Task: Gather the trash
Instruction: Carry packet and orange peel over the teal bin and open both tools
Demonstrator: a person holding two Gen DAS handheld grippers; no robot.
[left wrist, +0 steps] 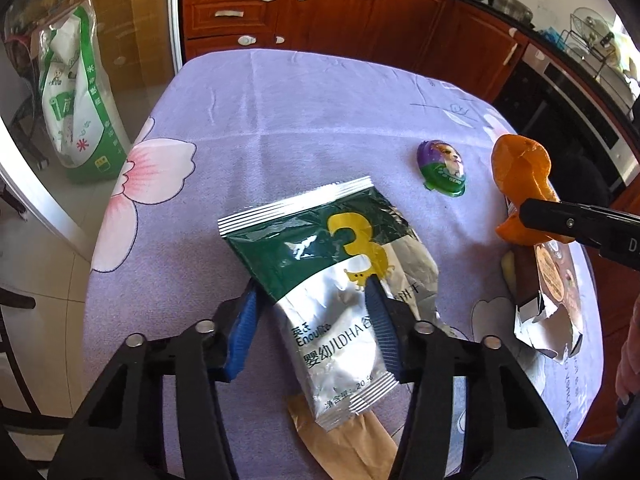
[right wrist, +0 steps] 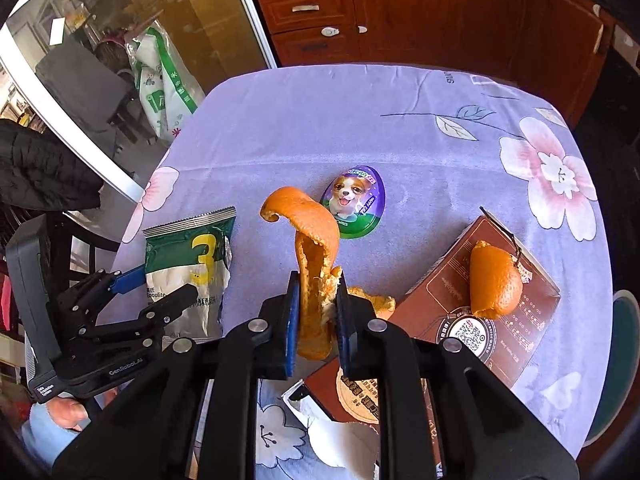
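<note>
In the left wrist view, the left tool (left wrist: 312, 292) sits at lower centre, its two blue-padded fingers (left wrist: 244, 332) closed against the sides of a green and silver foil snack packet (left wrist: 332, 264) printed with a yellow "3". The packet lies over the lilac flowered cloth of the tabletop (left wrist: 280, 112), its lower end overlapping a tan paper piece (left wrist: 348, 444) at the bottom of the frame.

In the right wrist view, the right tool (right wrist: 318, 308) at lower centre is clamped on a long curled strip of orange peel (right wrist: 312, 248), which stands up between the pads and curls over at its top toward the upper left. Just beyond the strip, at centre frame, lies a purple and green egg-shaped plastic capsule with a puppy picture (right wrist: 356, 204). To the right, a torn brown cardboard box (right wrist: 448, 304) lies flat on the cloth with a second chunk of orange peel (right wrist: 494, 288) resting on it. A smaller peel scrap (right wrist: 378, 300) lies by the box's left edge, just beside the right tool.
</note>
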